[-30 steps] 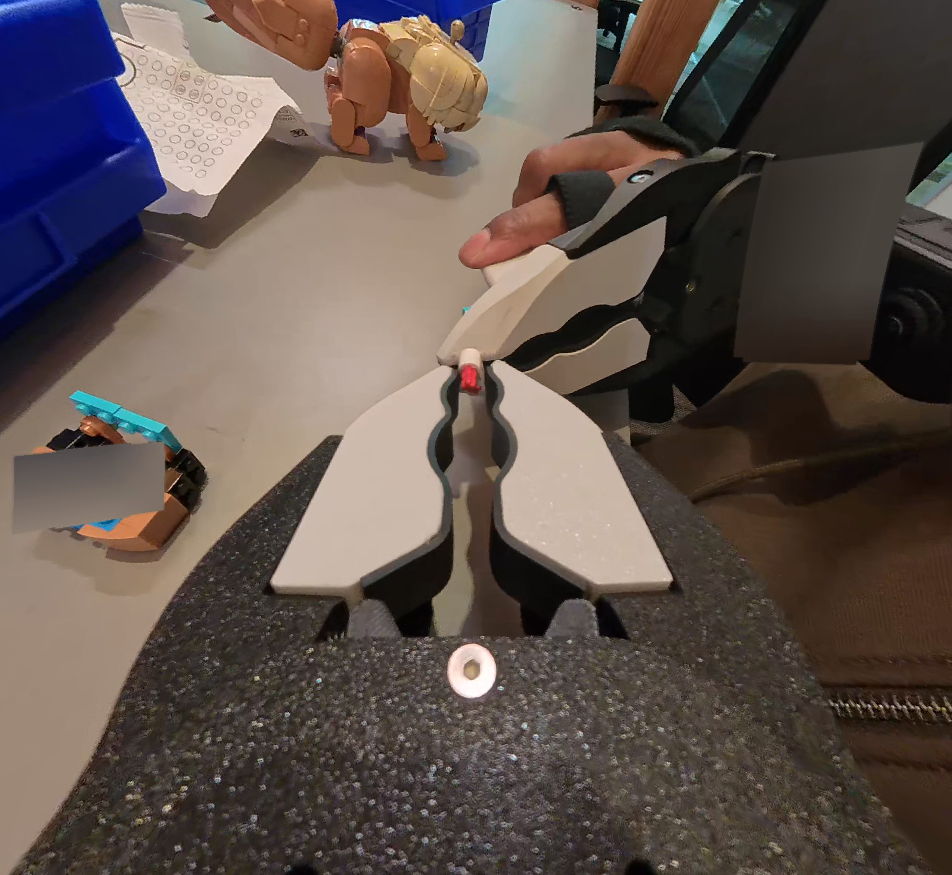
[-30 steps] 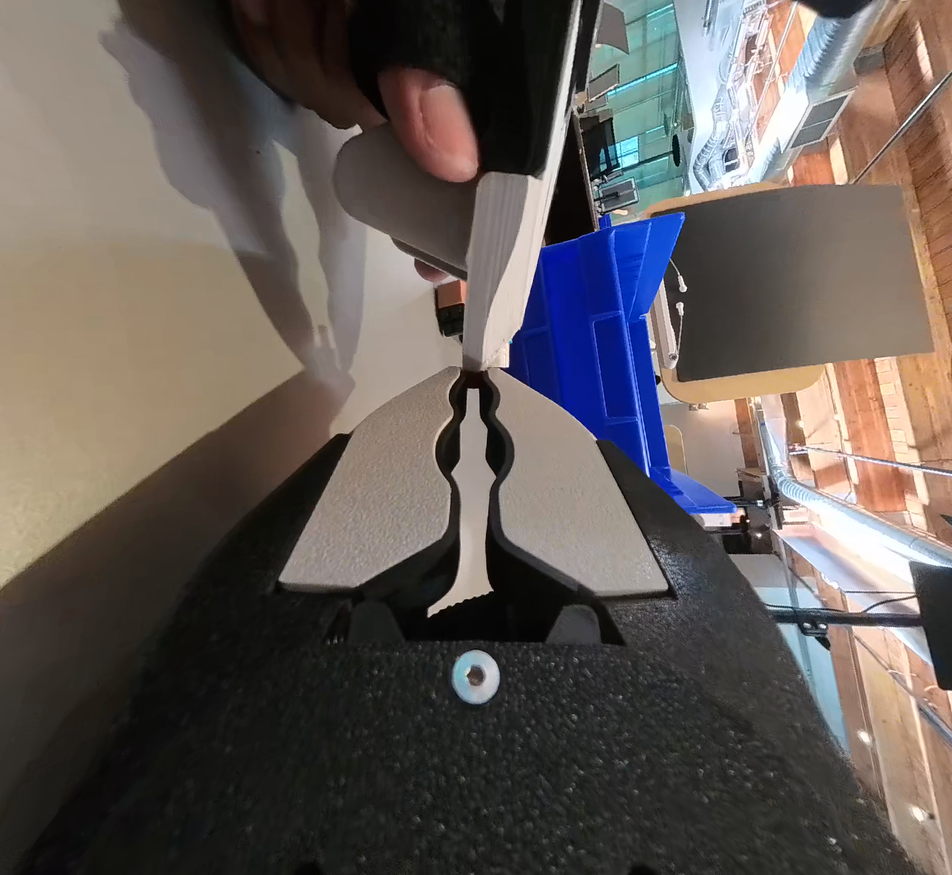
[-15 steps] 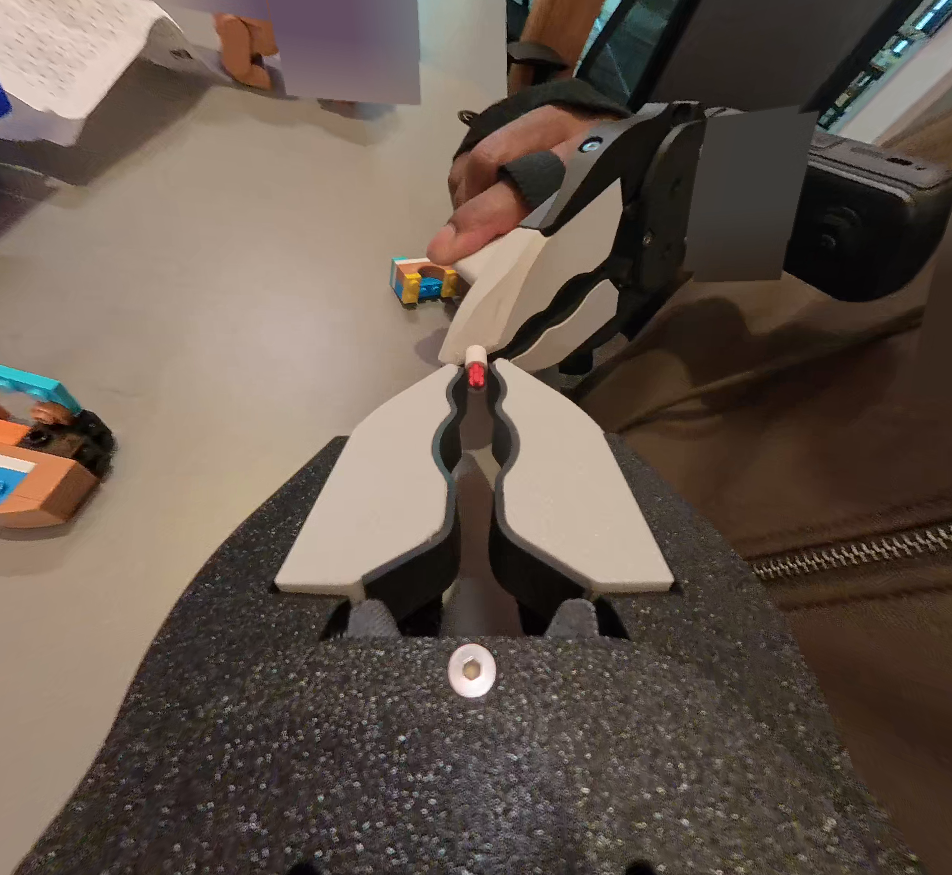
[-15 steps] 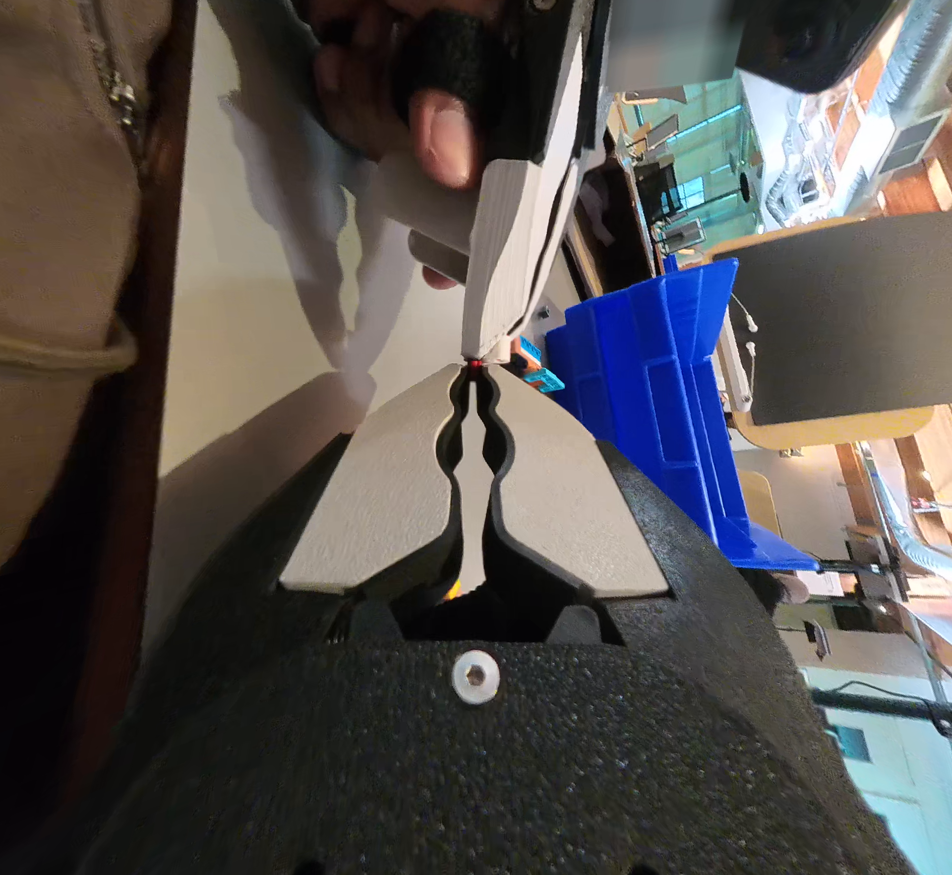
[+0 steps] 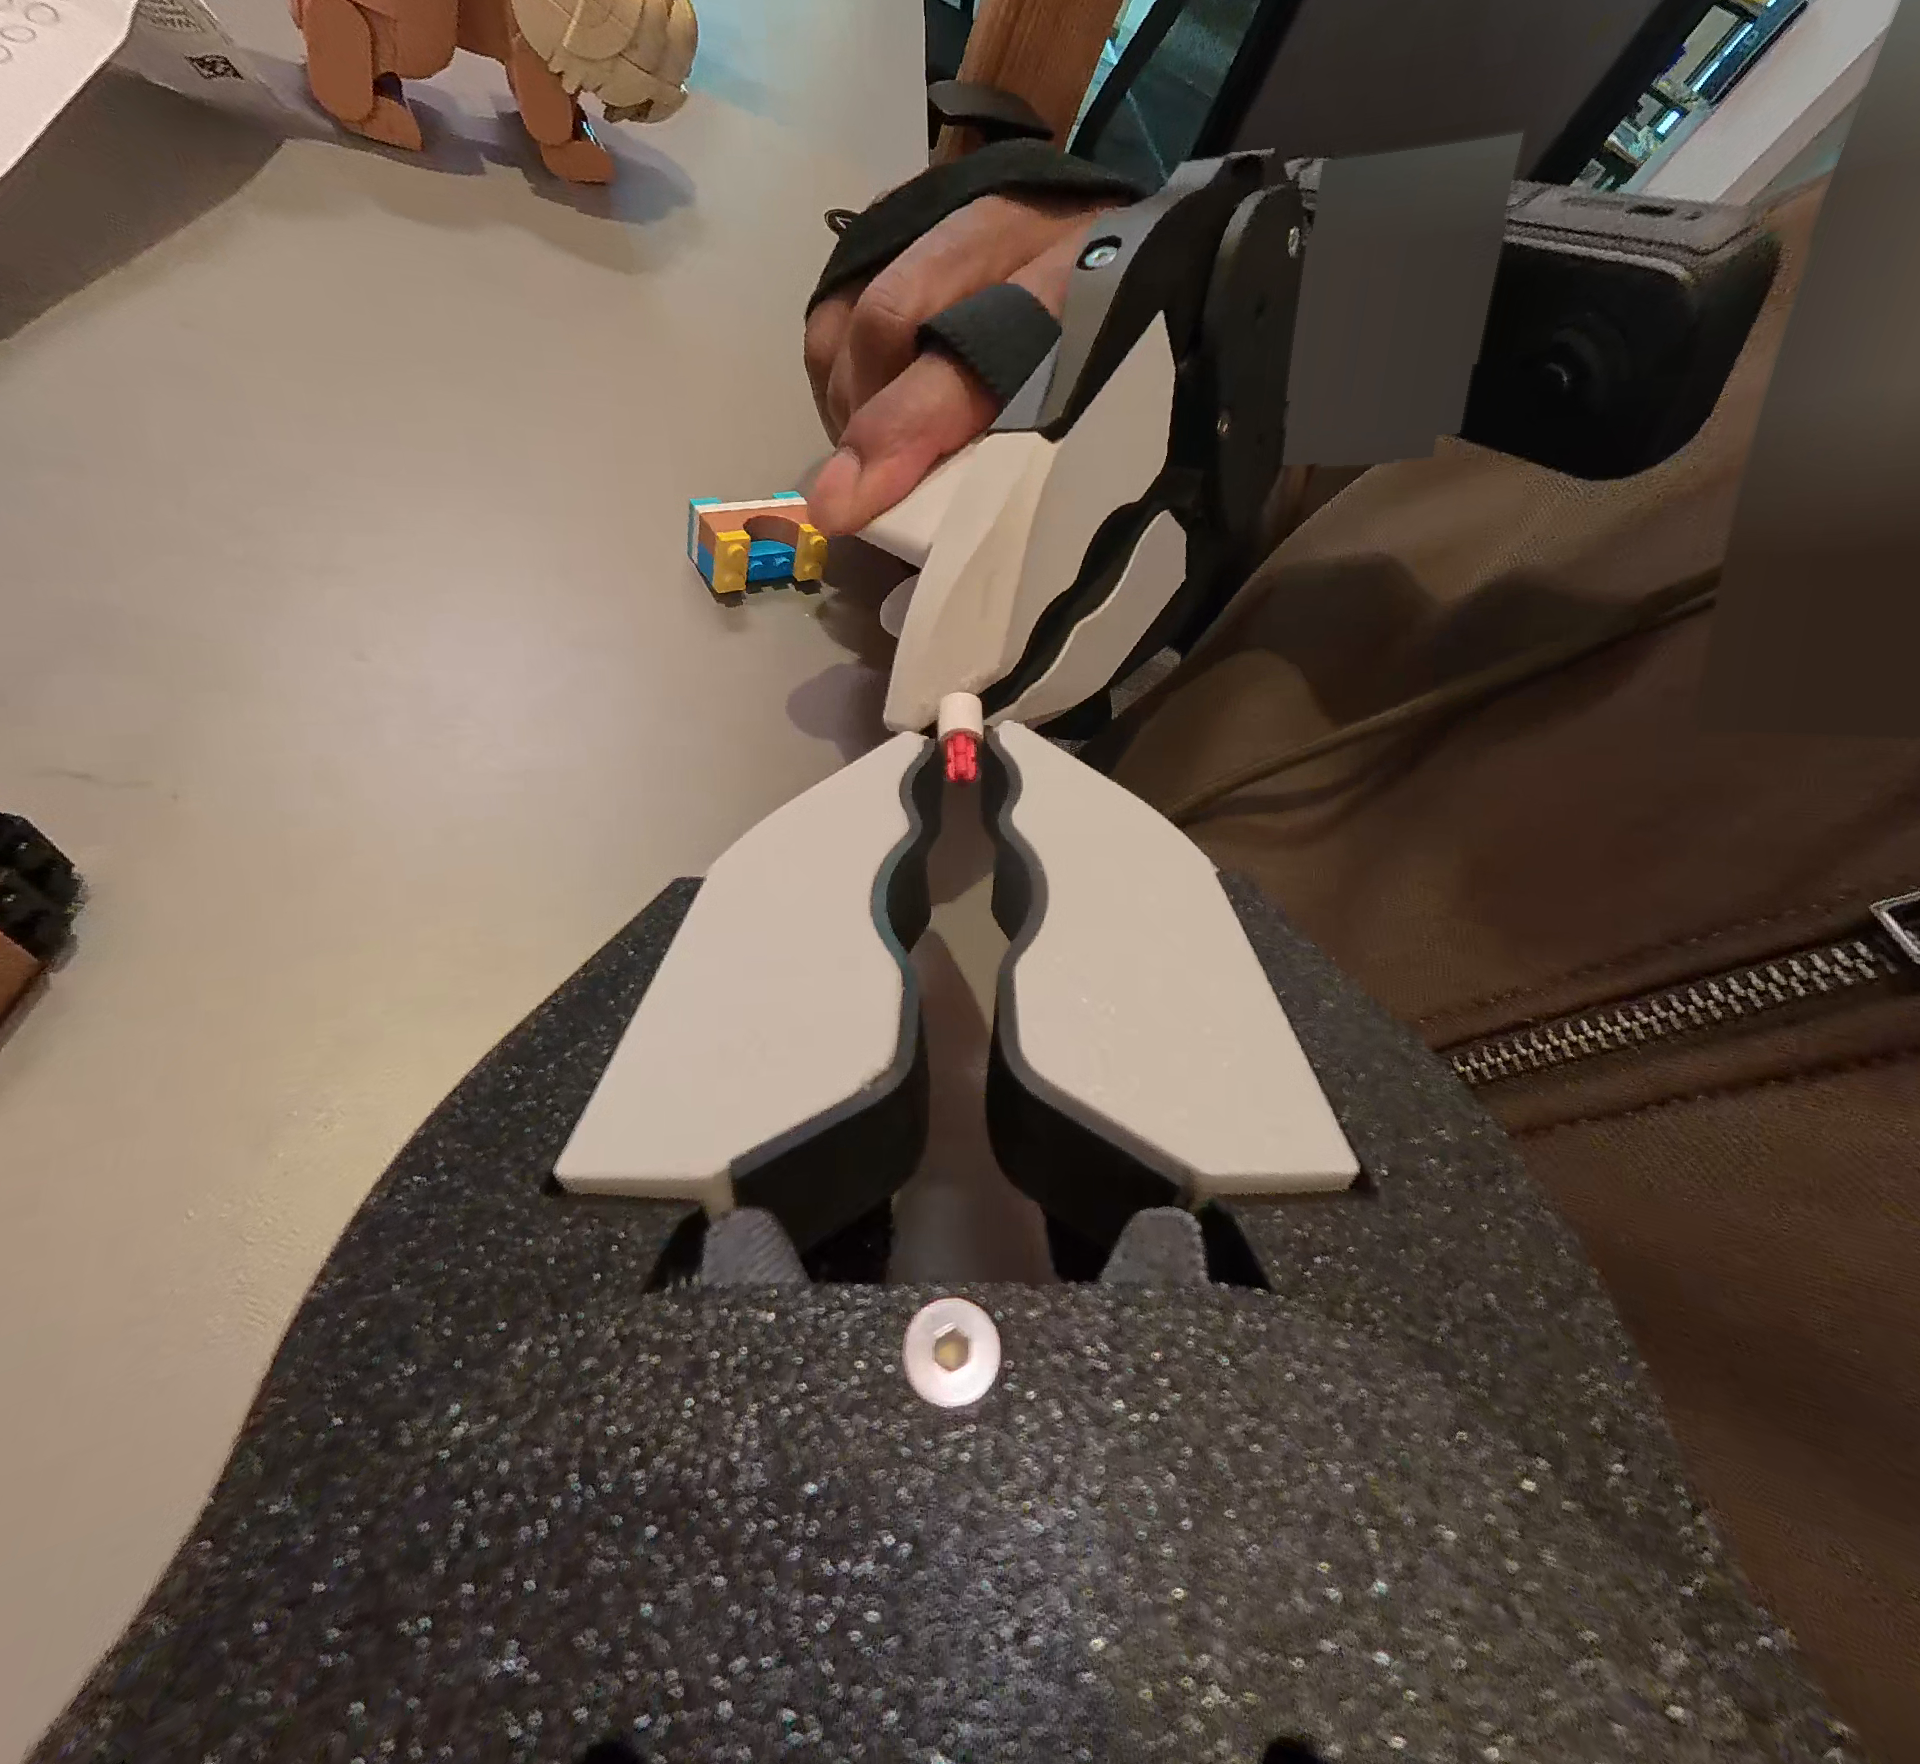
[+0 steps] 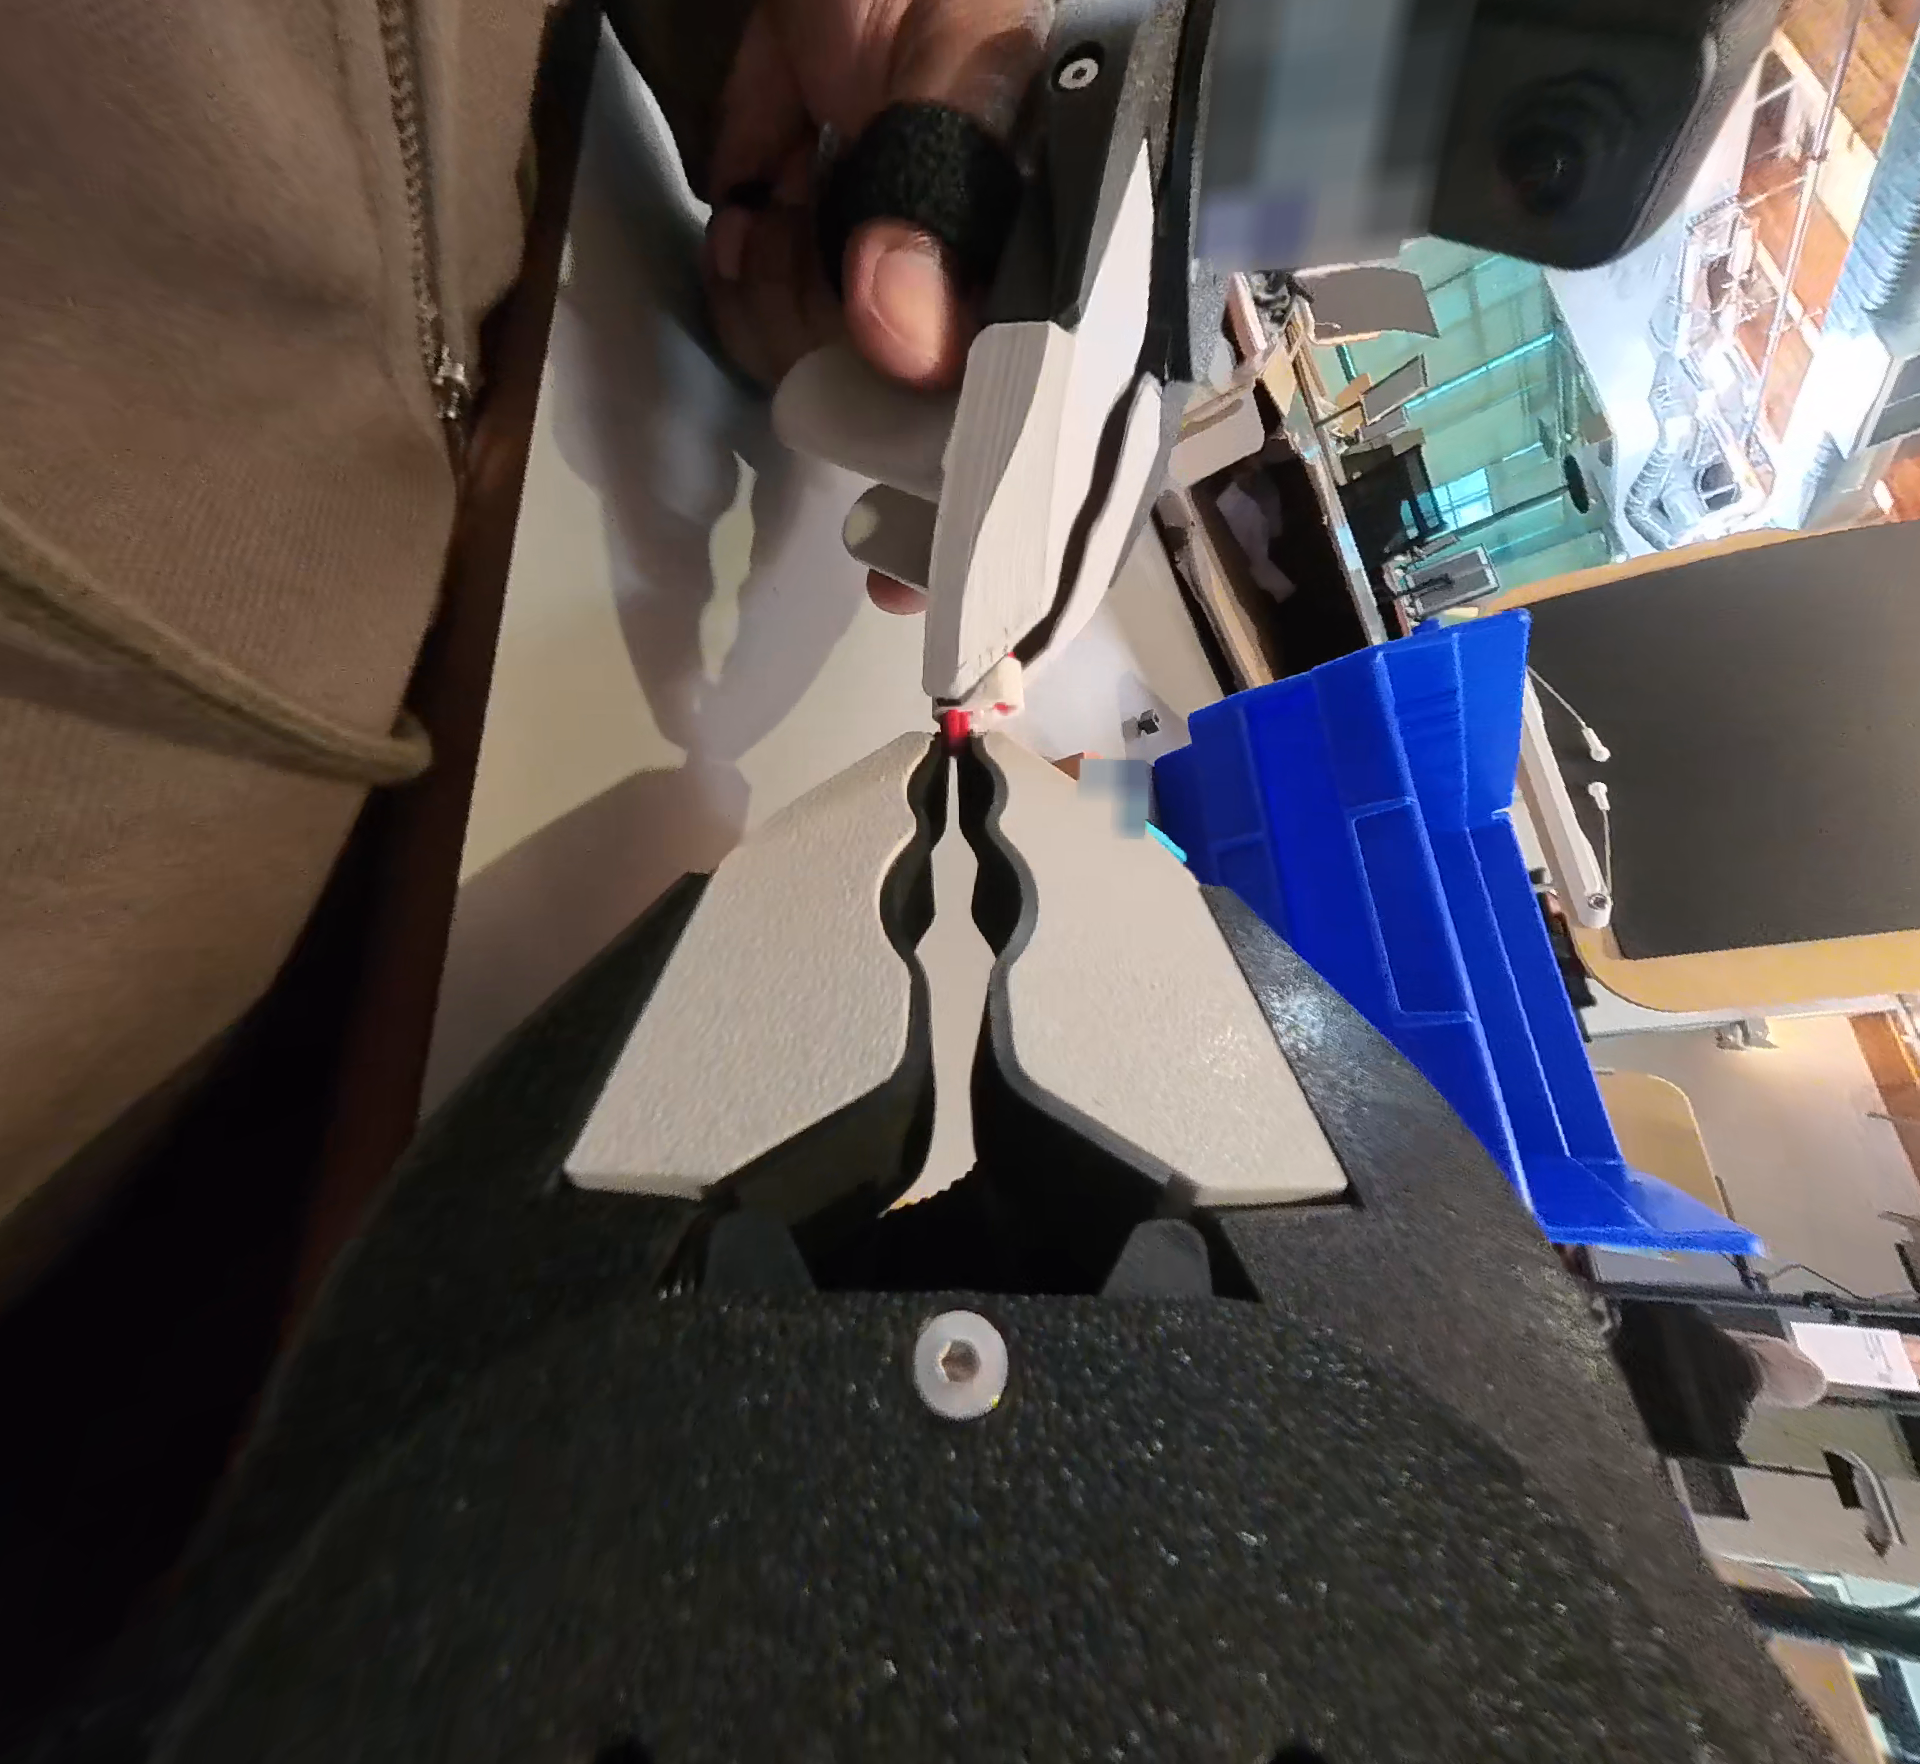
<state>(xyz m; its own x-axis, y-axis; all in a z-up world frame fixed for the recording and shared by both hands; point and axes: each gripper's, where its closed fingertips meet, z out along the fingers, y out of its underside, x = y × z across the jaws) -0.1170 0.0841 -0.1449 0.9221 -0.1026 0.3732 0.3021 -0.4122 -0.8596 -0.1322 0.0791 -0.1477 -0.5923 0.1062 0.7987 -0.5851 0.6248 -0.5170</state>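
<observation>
A tiny red pin with a white cap sits between my two grippers, which meet tip to tip above the grey table. My left gripper is shut on the red end. My right gripper comes in from the upper right of the left wrist view and is shut on the same small piece; the red part shows at its tips, with the white part just beyond. A hand holds the right gripper.
A tan brick-built animal stands at the back of the table beside a white printed sheet. A small coloured brick assembly lies near the right gripper. Blue bins stand to one side. A person's brown jacket is close on the right. Less than 4 cm separates the two grippers' tips. Both grippers' tips are roughly 30 cm from the tan brick-built animal.
Both grippers stayed joined tip to tip on the small piece and swung together toward the person's body. The coloured brick assembly and the jacket came into view.
</observation>
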